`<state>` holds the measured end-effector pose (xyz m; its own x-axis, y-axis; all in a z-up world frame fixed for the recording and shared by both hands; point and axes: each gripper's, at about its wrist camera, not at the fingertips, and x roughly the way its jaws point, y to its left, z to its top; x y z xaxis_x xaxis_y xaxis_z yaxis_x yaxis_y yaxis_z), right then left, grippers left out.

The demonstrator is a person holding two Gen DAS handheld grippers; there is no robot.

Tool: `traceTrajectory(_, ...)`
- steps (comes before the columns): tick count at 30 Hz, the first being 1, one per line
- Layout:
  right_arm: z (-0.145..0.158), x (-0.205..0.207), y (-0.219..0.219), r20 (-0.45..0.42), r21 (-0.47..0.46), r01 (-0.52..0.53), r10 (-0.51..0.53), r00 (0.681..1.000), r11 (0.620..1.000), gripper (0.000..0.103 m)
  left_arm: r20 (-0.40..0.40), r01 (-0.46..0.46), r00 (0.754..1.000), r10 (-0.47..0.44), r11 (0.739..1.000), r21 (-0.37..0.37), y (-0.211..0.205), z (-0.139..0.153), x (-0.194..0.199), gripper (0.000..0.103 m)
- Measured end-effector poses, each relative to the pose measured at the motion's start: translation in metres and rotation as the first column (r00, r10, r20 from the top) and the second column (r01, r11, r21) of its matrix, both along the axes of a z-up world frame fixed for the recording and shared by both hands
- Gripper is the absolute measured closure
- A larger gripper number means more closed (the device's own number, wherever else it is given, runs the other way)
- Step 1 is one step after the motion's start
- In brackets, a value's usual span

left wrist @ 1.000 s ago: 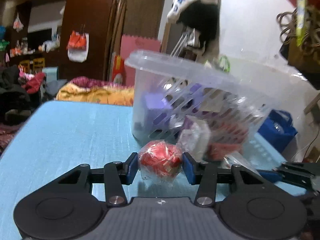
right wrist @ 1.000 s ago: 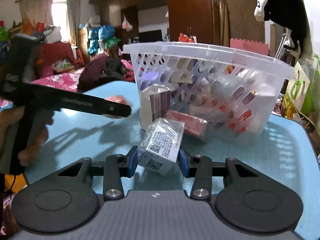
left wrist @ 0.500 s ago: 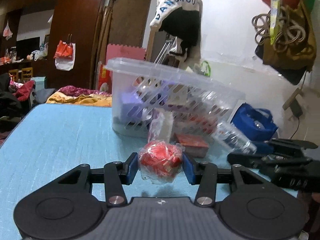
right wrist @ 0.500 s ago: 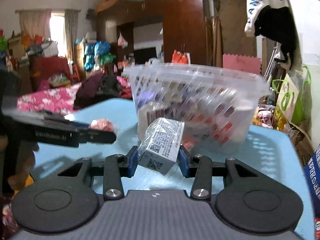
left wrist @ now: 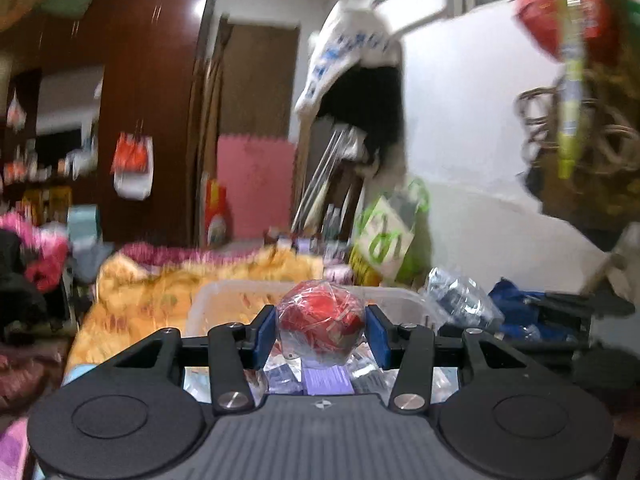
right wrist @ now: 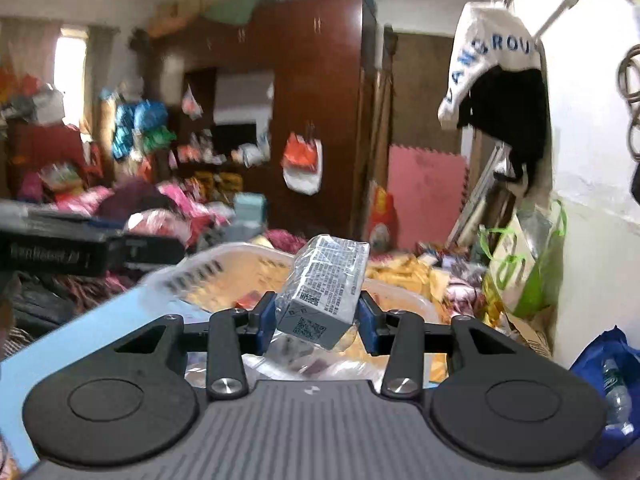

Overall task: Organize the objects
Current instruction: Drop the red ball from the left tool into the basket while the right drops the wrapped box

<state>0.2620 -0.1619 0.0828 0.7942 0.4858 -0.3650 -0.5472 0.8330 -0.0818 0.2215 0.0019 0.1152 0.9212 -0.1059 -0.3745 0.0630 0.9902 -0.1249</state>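
My left gripper is shut on a red ball wrapped in clear film, held above the open top of the clear plastic basket. Purple and wrapped packs lie inside the basket under it. My right gripper is shut on a white printed box in clear wrap, also raised over the basket's rim. The right gripper with its wrapped box shows at the right of the left wrist view. The left gripper's black body crosses the left of the right wrist view.
The light blue table shows at lower left under the basket. A blue bag sits low at the right by the white wall. Clothes hang on the wall above, and piled bedding lies behind the table.
Both grippers have risen with their loads from table height in front of the basket to above its open top. The views now look down into the basket. The grips are unchanged.
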Motion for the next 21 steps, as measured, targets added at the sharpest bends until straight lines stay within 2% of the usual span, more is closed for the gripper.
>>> traceTrajectory(4,-0.01,0.02,0.006,-0.02,-0.023,-0.007,0.006,1.0,1.0,0.056,-0.027,-0.035,0.999,0.035,0.999,0.012,-0.002,-0.006,0.03,0.051)
traceTrajectory(5,-0.012,0.022,0.006,-0.023,-0.029,-0.011,0.011,1.0,1.0,0.053,-0.034,-0.034,0.999,0.034,0.999,0.017,-0.002,-0.009,0.037,0.045)
traceTrajectory(6,-0.014,0.025,0.009,-0.028,-0.041,-0.013,0.012,1.0,0.999,0.047,-0.048,-0.033,0.998,0.035,0.999,0.034,-0.003,-0.013,0.044,0.033)
traceTrajectory(8,-0.016,0.016,0.006,-0.008,-0.061,0.006,-0.007,1.0,0.998,0.015,-0.062,-0.083,0.994,0.087,0.994,0.068,0.0,-0.018,0.049,0.03)
traceTrajectory(10,-0.016,-0.001,-0.002,0.027,-0.061,-0.002,0.003,1.0,0.998,0.005,-0.044,-0.091,0.995,0.093,0.995,0.051,0.005,-0.02,0.044,0.03)
traceTrajectory(13,-0.014,-0.026,-0.027,0.012,0.036,-0.033,0.032,0.999,0.999,0.0,0.032,-0.059,0.998,0.06,0.998,-0.034,0.017,-0.022,0.002,0.03)
traceTrajectory(15,-0.021,-0.046,-0.043,-0.002,0.109,-0.085,0.086,0.996,0.99,0.0,0.067,-0.011,0.998,0.015,0.998,-0.054,0.016,-0.031,-0.033,0.021)
traceTrajectory(18,-0.049,-0.069,-0.058,-0.006,0.134,-0.101,0.103,0.995,0.986,0.0,0.05,0.01,0.999,-0.011,1.0,0.003,0.005,-0.064,-0.064,0.02)
traceTrajectory(21,-0.084,-0.067,-0.06,-0.086,0.131,-0.078,0.089,0.992,0.988,0.0,-0.024,0.031,0.999,-0.031,0.999,0.04,-0.006,-0.098,-0.061,0.02)
